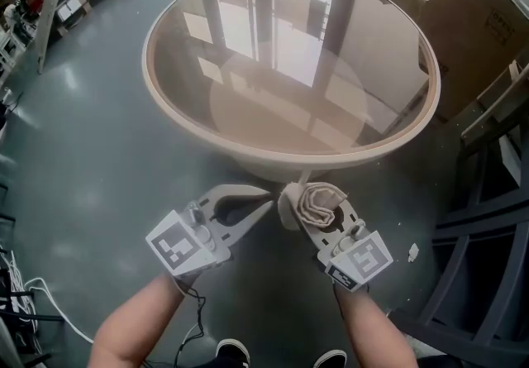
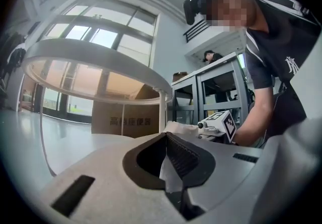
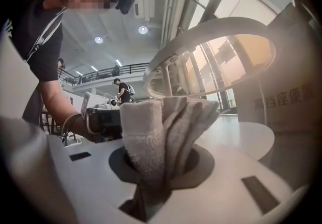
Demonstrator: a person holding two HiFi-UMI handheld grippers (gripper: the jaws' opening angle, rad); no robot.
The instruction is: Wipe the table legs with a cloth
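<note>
A round table with a cream rim point(image 1: 291, 162) and a glass top stands right ahead of me. One thin white leg point(image 1: 302, 177) drops from the rim's near edge, also seen as the pale leg point(image 2: 162, 112) in the left gripper view. My right gripper point(image 1: 304, 211) is shut on a bunched beige cloth point(image 1: 314, 201) just below that leg; the cloth point(image 3: 163, 127) fills the space between its jaws. Beside the cloth, my left gripper point(image 1: 266, 204) is shut with nothing in it, its tips point(image 2: 166, 137) pressed together.
A large cardboard box point(image 1: 473, 35) sits behind the table at the right. Dark metal shelving point(image 1: 488, 217) stands close on the right. White cables point(image 1: 41, 300) lie on the grey floor at the lower left, and a white scrap point(image 1: 412, 252) by the shelving.
</note>
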